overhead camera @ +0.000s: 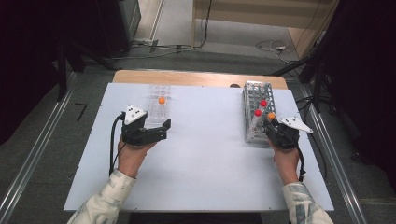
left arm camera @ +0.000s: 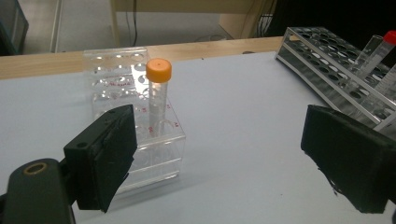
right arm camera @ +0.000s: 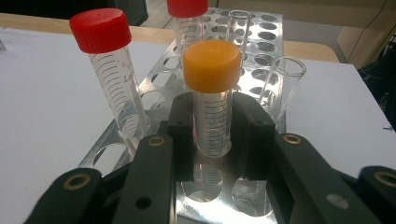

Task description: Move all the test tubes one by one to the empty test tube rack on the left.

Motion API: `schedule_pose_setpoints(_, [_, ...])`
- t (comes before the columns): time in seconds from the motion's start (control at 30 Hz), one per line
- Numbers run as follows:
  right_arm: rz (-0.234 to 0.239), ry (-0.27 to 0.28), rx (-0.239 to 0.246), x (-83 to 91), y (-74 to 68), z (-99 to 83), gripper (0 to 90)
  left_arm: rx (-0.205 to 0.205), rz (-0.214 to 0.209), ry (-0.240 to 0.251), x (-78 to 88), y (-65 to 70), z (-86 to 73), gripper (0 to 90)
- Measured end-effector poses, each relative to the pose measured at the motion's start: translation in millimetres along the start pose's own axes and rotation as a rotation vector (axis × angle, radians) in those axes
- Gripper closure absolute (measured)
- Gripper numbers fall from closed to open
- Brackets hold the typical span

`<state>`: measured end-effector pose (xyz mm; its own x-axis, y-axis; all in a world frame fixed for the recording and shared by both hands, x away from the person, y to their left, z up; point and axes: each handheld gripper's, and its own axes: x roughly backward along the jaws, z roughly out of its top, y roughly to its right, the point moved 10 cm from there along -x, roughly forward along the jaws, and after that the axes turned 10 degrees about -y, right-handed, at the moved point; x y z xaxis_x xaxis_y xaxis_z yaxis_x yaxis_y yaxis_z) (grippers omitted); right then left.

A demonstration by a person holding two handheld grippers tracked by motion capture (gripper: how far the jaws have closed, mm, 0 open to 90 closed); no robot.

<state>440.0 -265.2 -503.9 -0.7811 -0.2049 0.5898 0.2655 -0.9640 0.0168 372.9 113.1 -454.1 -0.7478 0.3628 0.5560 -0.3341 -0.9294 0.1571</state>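
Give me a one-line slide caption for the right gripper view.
Right gripper clamps an orange-capped tube standing in the metal rack.

Lab-type test room. White counter (overhead camera: 201,154) carries metal tube rack (overhead camera: 256,95), clear plastic rack (left arm camera: 122,88), capped graduated tubes (right arm camera: 212,100). Dark curtains at sides, loose cables on grey floor (overhead camera: 196,56), aluminium rails (overhead camera: 28,158) flanking counter.
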Motion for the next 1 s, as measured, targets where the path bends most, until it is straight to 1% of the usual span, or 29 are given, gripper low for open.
schedule_pose_setpoints(0.1, [-0.004, 0.003, 0.0, 0.5, 0.4, 0.4, 70.8, -0.002, -0.001, -0.003, -0.3, 0.5, -0.5, 10.9])
schedule_pose_setpoints(0.27, [-0.008, 0.013, -0.001, 2.6, 1.0, 2.0, 70.9, -0.003, 0.001, -0.004, -0.6, 0.3, -0.6, 10.9])
schedule_pose_setpoints(0.37, [-0.012, 0.027, 0.007, 6.1, -0.2, 5.7, 71.0, -0.001, 0.002, -0.003, -0.6, 0.0, -0.4, 10.8])
schedule_pose_setpoints(0.6, [-0.031, 0.052, 0.016, 16.9, -0.3, 16.1, 71.0, -0.004, 0.002, -0.002, -0.2, 0.0, -0.3, 10.8])
schedule_pose_setpoints(0.87, [-0.031, 0.089, 0.014, 32.2, -0.5, 28.7, 71.0, -0.006, 0.003, 0.0, 0.4, 0.1, 0.1, 10.9])
schedule_pose_setpoints(1.0, [-0.023, 0.105, 0.018, 41.0, -2.2, 34.7, 71.0, -0.005, 0.002, 0.0, 0.4, 0.4, 0.0, 10.8])
